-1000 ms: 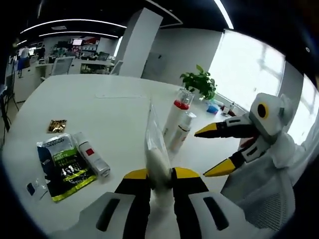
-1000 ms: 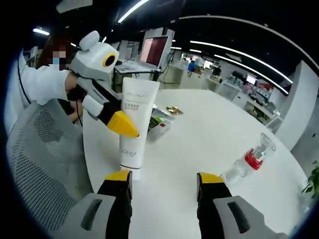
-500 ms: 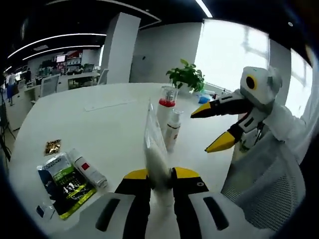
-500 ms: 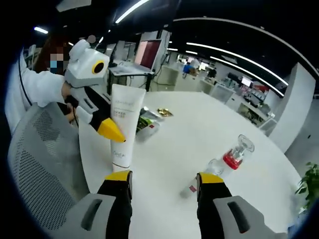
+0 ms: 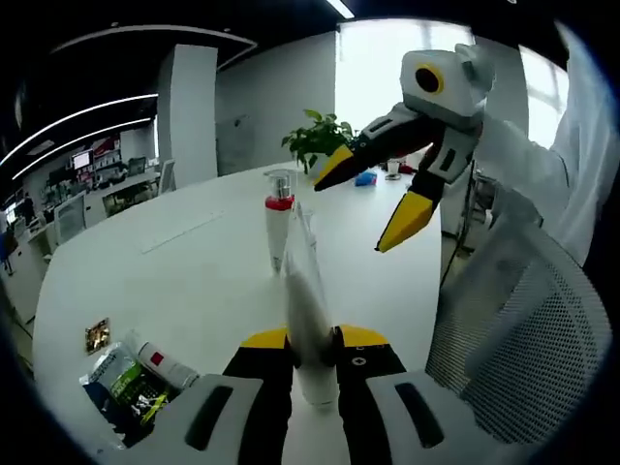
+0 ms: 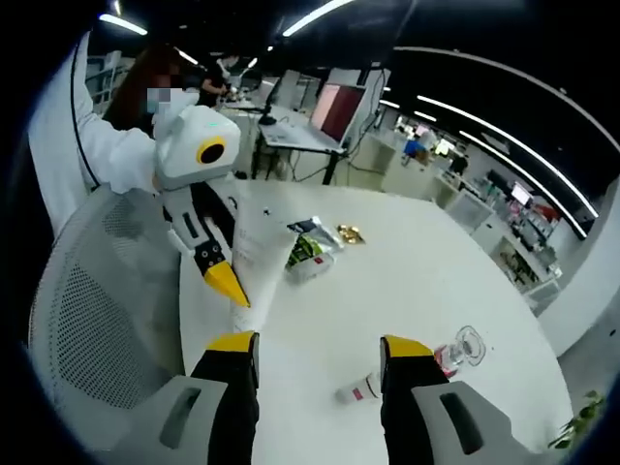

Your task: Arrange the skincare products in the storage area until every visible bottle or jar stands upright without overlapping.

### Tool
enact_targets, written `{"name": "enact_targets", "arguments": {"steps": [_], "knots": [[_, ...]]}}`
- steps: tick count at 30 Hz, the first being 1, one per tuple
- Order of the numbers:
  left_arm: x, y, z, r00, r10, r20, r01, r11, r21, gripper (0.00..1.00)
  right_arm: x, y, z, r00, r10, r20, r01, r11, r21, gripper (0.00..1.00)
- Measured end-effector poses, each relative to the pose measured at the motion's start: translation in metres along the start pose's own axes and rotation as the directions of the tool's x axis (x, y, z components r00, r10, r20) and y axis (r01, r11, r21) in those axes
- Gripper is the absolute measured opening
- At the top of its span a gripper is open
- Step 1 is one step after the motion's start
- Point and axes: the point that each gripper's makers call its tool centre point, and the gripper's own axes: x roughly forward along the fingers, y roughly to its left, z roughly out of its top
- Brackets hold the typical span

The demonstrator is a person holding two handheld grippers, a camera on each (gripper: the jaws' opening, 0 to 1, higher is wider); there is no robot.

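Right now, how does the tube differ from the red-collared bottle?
The tube is clamped in the left hand-held gripper; the bottle stands free on the table. The tube is plain white and ends in a flat crimped top; the bottle has a red collar under a clear cap. Both are roughly upright with white bodies.

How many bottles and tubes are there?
4: a white tube in the left claw, a red-collared bottle beyond it, a small bottle beside that, and a red-labelled tube lying by the green packet. Others may be hidden.
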Motion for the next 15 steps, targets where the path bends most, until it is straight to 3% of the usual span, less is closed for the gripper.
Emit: {"name": "enact_targets", "arguments": {"steps": [6,12,15], "knots": [[0.001,-0.008,0.000,1.000,-0.031,-0.004,0.031,0.995,0.093,0.11,0.006,0.014,0.018,0.993,0.112,-0.023,-0.114,0.985,-0.132,0.39],[0.000,-0.008,0.000,0.999,-0.043,-0.005,0.043,0.993,0.109,0.12,0.008,0.019,0.031,0.979,0.194,-0.061,-0.203,0.956,-0.212,0.34],[0.000,-0.009,0.000,0.999,-0.049,-0.005,0.049,0.992,0.116,0.12,0.008,0.024,0.041,0.971,0.234,-0.047,-0.239,0.945,-0.225,0.33]]}}
